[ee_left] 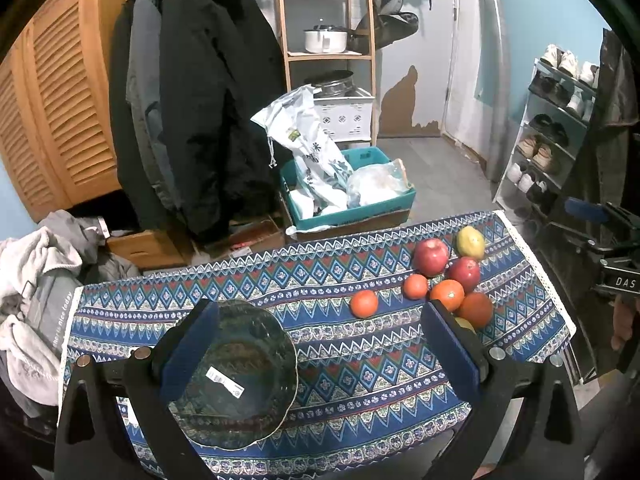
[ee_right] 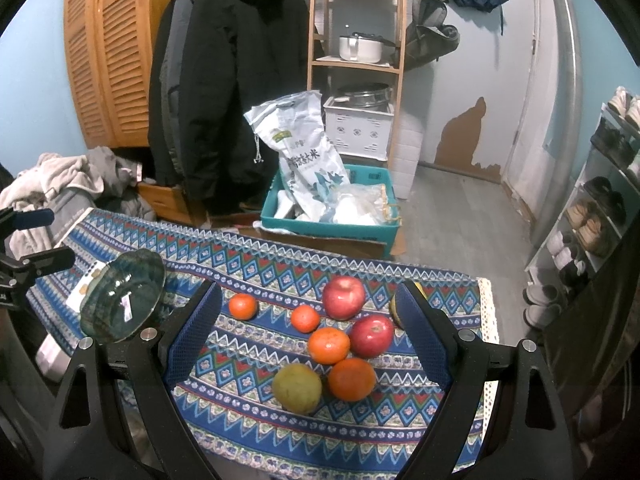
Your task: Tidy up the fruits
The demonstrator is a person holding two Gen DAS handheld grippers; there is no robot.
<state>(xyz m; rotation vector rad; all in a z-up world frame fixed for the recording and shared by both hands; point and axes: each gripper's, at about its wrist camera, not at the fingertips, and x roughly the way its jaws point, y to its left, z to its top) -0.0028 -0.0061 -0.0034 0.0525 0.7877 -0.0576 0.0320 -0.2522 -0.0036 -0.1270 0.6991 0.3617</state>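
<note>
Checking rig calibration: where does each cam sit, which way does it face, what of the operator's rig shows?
Left wrist: on the left gripper, above the glass bowl, facing across the table; jaws wide apart, right gripper at the edge.
Right wrist: on the right gripper, over the fruit pile; jaws wide apart, left gripper at the left.
Shared: bowl, fruit, patterned cloth, black coat.
</note>
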